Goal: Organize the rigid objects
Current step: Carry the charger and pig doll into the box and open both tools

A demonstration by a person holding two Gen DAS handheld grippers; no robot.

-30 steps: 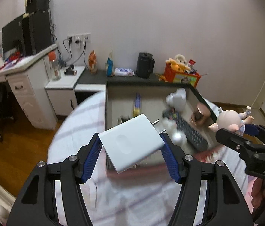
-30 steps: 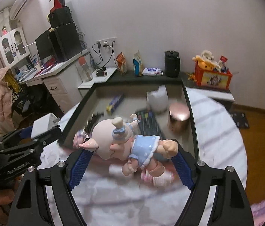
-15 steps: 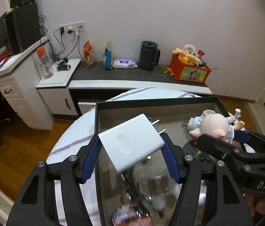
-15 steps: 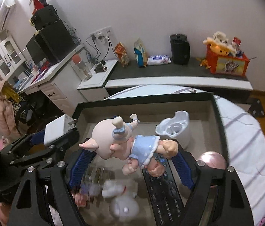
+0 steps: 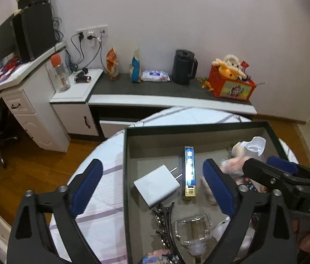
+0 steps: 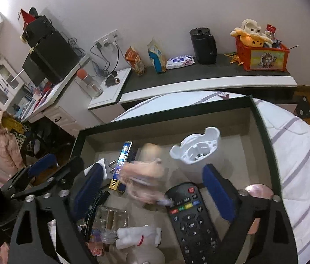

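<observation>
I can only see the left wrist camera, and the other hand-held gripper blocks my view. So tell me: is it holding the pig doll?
Observer: No. The right hand-held gripper has just been opening its jaws. The pig doll shows blurred between them, and neither pad presses on it.
Operator: What is under the doll?
Observer: A black remote control. The doll overlaps its top end, near the red power button.
Operator: Is anything hiding behind that gripper?
Observer: Yes, a round rose-gold container, close to the right wall of the box.
</observation>
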